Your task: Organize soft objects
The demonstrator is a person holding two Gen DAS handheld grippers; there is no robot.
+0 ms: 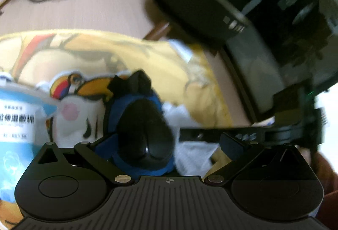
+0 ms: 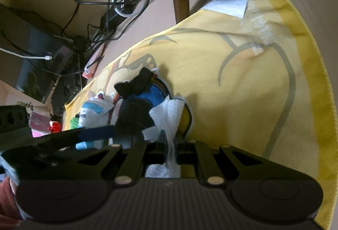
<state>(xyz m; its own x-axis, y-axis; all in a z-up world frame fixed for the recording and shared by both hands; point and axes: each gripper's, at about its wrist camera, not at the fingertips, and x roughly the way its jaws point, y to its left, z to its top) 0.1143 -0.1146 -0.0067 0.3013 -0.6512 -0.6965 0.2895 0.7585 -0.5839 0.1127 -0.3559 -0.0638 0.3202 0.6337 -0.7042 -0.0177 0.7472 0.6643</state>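
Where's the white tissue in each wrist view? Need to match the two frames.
Left wrist: white tissue sits low, just right of centre, beside the blue-and-black soft object.
Right wrist: white tissue is at lower centre, running down between the shut fingers of the right gripper.
Shared landmark: the yellow printed cloth under everything, in both views.

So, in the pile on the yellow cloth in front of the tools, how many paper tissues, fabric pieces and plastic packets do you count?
Crumpled white paper tissue: 1
Bunched blue and black fabric piece: 1
Blue and white printed plastic packet: 1
Total: 3
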